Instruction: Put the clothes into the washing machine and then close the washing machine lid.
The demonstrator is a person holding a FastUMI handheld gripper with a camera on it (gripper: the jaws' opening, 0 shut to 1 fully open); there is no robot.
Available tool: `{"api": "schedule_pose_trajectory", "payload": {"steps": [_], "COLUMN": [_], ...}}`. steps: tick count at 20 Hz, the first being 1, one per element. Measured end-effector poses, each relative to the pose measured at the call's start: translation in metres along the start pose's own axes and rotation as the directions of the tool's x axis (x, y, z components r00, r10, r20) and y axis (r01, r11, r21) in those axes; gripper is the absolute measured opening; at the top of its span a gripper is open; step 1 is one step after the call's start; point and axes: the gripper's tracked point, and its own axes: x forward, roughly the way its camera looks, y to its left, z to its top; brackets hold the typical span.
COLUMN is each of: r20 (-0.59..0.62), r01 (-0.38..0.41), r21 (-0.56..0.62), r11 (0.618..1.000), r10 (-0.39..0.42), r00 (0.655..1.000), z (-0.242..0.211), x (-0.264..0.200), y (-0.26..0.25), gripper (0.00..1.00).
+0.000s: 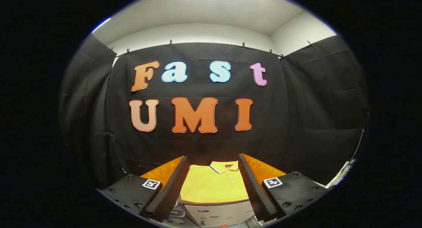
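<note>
The gripper (213,188) is hovering open, its fingers framing a folded yellow shirt (212,186) lying on the orange worktop (263,170) beyond a white machine (219,213).

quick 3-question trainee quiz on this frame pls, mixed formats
1. True or false: the gripper has its fingers shut on the folded yellow polo shirt.
2. Multiple choice: the shirt lies A) hanging on the black cloth wall, B) on top of the pale boxy machine, C) draped over one finger.
3. Fill in: seen along the fingers, the shirt sits ___ them.

Key: 1 false, the fingers stand apart, pressing on nothing. 2 B. 3 between.
</note>
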Motion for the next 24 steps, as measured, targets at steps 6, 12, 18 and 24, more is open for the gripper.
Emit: {"api": "schedule_pose_trajectory", "payload": {"steps": [6, 12, 18, 24], "r20": [0.001, 0.006, 0.008, 0.002], "r01": [-0.007, -0.008, -0.01, -0.005], "r21": [-0.014, -0.022, -0.023, -0.005], "r11": [1.0, 1.0, 1.0, 1.0], "r10": [0.007, 0.008, 0.01, 0.005], "r00": [1.0, 1.0, 1.0, 1.0], "z": [0.002, 0.006, 0.007, 0.005], "x": [-0.002, -0.005, -0.003, 0.016], "y": [0.003, 0.006, 0.006, -0.011], "gripper": [0.98, 0.97, 0.98, 0.97]}}
